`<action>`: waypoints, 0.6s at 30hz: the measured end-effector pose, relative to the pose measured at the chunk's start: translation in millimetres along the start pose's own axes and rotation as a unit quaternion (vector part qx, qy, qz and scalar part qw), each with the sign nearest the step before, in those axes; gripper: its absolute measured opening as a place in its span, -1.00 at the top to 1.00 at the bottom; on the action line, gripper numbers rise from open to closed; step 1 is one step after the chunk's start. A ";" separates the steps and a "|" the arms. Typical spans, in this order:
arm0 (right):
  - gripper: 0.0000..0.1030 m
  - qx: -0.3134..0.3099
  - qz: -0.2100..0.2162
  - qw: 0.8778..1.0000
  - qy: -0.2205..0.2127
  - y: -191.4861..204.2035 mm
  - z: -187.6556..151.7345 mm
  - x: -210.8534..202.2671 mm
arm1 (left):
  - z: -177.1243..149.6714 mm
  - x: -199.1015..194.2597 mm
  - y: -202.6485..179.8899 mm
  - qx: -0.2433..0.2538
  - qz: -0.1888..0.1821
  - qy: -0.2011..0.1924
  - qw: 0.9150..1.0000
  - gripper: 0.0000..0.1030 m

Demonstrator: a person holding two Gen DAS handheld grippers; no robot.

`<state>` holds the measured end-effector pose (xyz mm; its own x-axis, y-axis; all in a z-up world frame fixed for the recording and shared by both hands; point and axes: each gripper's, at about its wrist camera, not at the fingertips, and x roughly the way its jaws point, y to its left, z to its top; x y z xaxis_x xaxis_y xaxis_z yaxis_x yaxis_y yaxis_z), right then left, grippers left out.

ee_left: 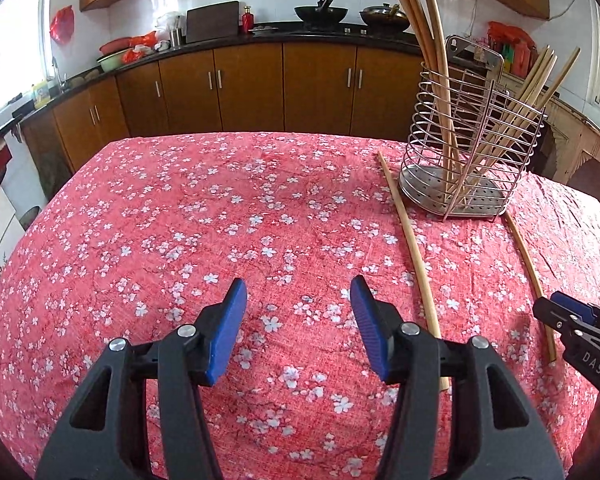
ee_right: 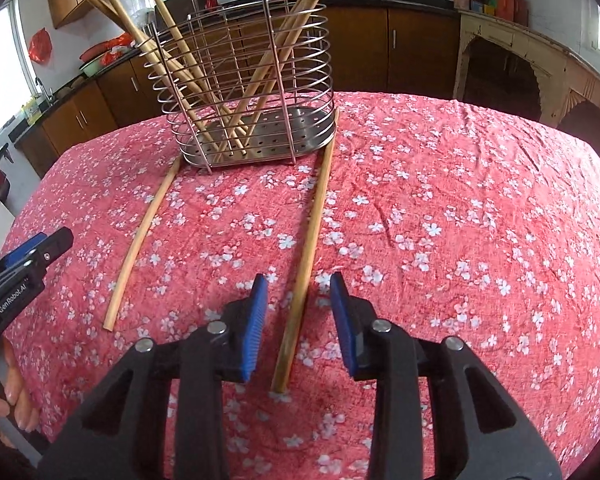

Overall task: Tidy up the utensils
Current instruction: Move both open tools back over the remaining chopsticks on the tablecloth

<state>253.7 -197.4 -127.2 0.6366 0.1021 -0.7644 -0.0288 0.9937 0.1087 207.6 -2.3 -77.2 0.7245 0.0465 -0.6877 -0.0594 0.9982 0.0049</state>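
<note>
1. Left wrist view: the left gripper [ee_left: 298,300] hovers low over the table [ee_left: 140,240] with its fingers [ee_left: 228,332] spread and nothing between them, only flowered cloth under the gap. No grip here.

2. Same view: one chopstick [ee_left: 410,244] lies just right of the left gripper's right finger, running from the near edge toward the rack [ee_left: 472,160] at the far right corner. A second chopstick [ee_left: 530,276] lies further right, its near end at the tip of the right gripper [ee_left: 556,316], which pokes in from the right edge. From here I cannot tell how that gripper's jaws stand.

3. Same view: the rack already holds a bundle of sticks leaning both ways, so most of the sorting looks done; two remain loose on the table.

4. Right wrist view: the right gripper [ee_right: 299,292] straddles the right-hand chopstick [ee_right: 306,256], fingers [ee_right: 256,320] parted on either side, pads not touching the wood. The stick lies flat, far end beside the rack's [ee_right: 244,92] right foot.

5. Same view: the other chopstick [ee_right: 144,240] lies well left, near the left gripper [ee_right: 36,248] and the hand [ee_right: 16,396] holding it.

6. My read: this is the pick-up step for the right stick. Next the jaws need to close squarely on it, near the end, low enough to catch thin wood off the cloth, then lift and tip it upright over the rack.

7. The left gripper needs a shift right before it can take its stick.
</note>
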 end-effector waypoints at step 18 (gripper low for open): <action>0.36 -0.019 -0.017 1.000 -0.004 1.0 -2.6 1.7 | -1.7 10.4 3.2 -0.016 0.002 0.025 1.000 -0.06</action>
<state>252.7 -196.0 -130.1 0.6443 0.0672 -0.7619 -0.0355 0.9977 0.0580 213.7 1.2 -85.6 0.6892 0.0485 -0.7230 -0.0851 0.9963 -0.0142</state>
